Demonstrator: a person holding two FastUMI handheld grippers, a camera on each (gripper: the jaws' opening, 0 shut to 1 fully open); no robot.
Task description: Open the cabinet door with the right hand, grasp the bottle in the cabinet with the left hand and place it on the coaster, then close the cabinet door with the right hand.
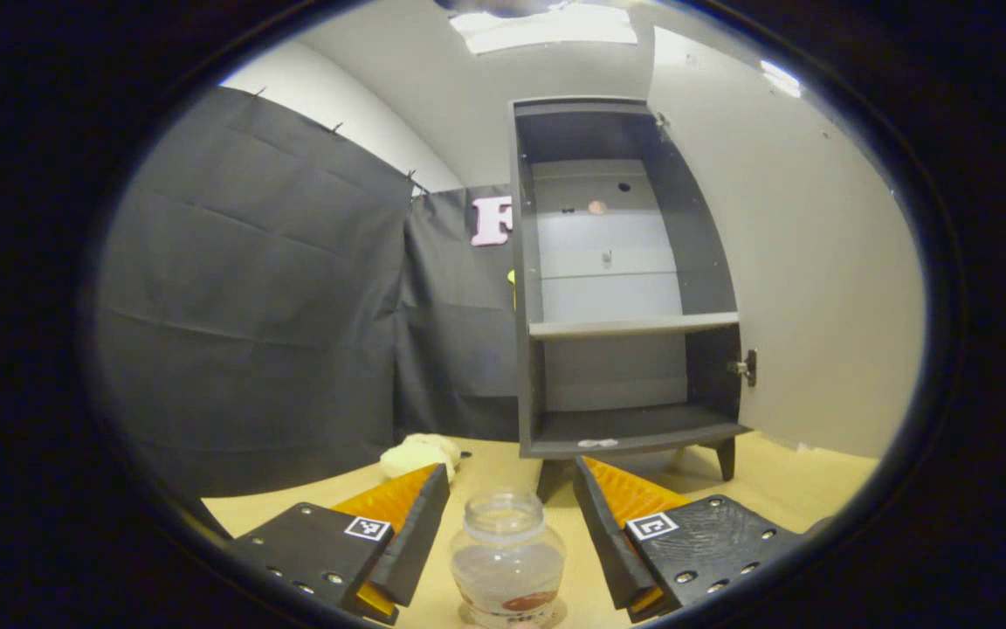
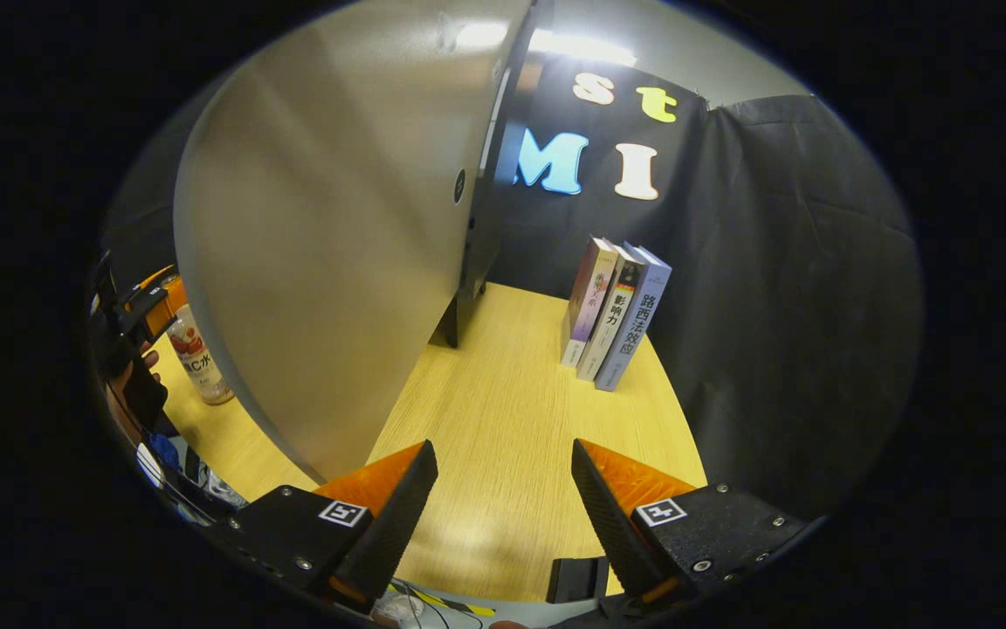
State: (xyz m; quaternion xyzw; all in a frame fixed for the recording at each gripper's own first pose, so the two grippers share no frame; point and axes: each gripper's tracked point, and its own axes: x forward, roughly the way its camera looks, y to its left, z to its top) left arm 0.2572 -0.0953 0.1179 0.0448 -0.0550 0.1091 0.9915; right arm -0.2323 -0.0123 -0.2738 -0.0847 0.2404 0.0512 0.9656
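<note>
so door's open and the cabinet (image 1: 625,288) shelves are bare. bottle (image 1: 507,559) stands on the worktop (image 2: 512,419) between the left hand-held gripper (image 1: 510,515) fingers, jaws wide, no contact; can't see a coaster under it. right hand-held gripper (image 2: 503,502) wide, empty, door (image 2: 328,245) just ahead-left. closing remains. books (image 2: 612,314) ahead against the cloth wall.

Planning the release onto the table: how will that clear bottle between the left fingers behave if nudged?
The bottle looks like thin clear plastic, so probably light and slightly squashy. Liquid shows only in its lower part, which likely steadies it. Its smooth round wall may slip or roll if tipped.
</note>
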